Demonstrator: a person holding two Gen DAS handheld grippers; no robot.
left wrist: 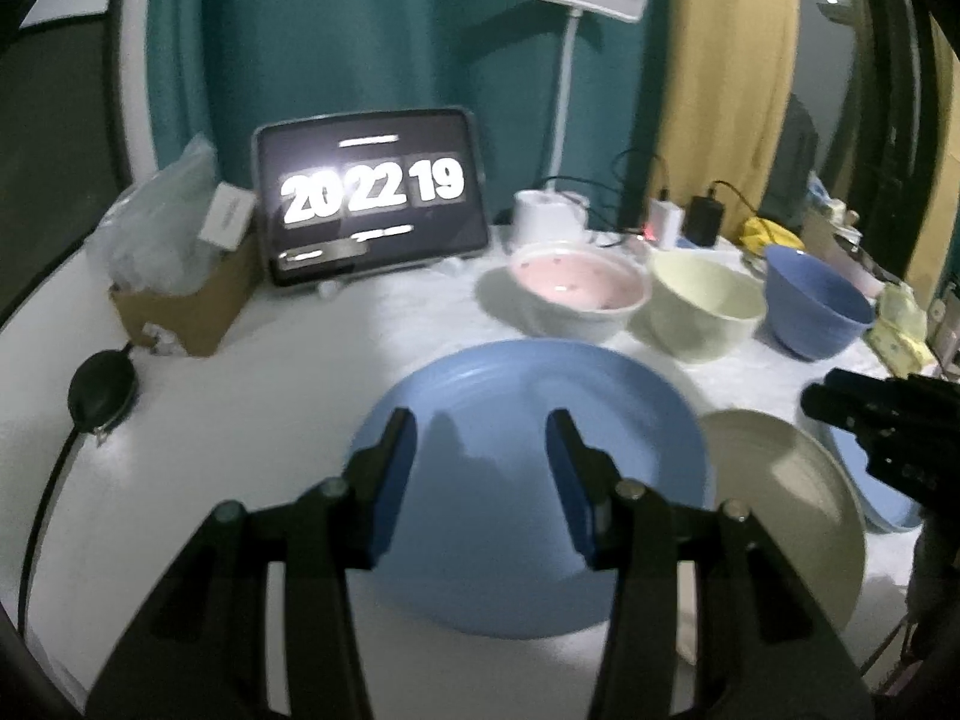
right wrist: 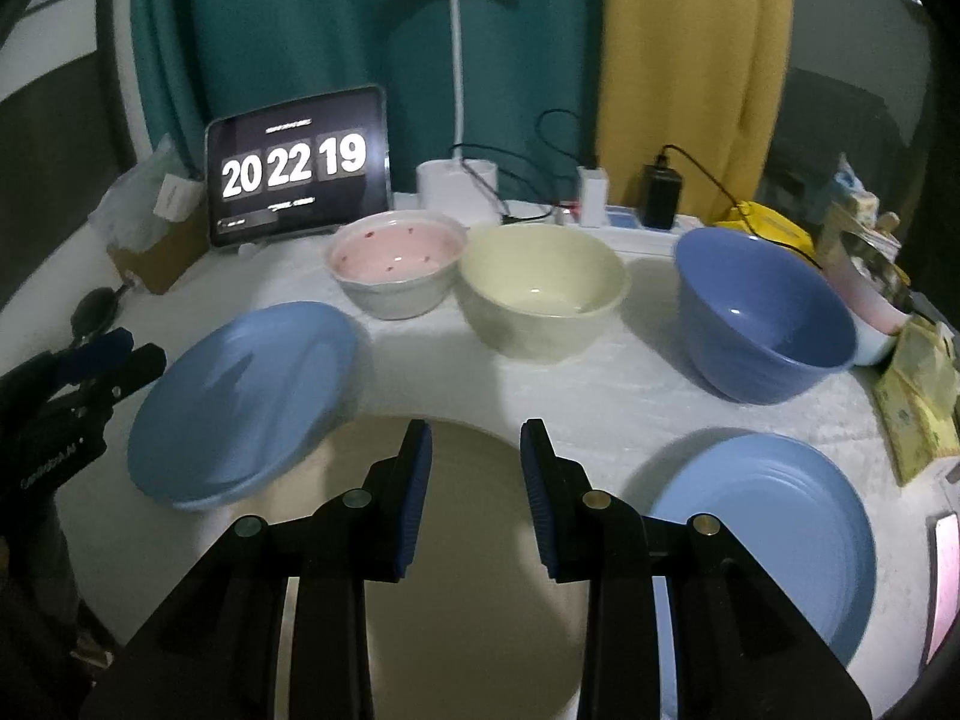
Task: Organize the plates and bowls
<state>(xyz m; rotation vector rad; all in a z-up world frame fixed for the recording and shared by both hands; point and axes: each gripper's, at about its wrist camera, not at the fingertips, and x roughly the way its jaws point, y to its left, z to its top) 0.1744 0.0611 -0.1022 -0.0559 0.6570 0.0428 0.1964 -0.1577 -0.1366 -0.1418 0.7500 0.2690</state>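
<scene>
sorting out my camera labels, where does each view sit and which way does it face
Left wrist: on the open left gripper, facing forward over the left round blue plate; right gripper at the right edge.
Right wrist: on the open right gripper, over the round beige plate; left gripper at the left edge.
Shared: both plates, the pink-lined bowl, the clock tablet.

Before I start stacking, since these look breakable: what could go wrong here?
1. The round blue plate under the left gripper seems to overlap the beige plate; lifting either may drag the other.
2. The pink-lined bowl and the cream bowl sit almost touching, so open jaws could knock one.
</scene>
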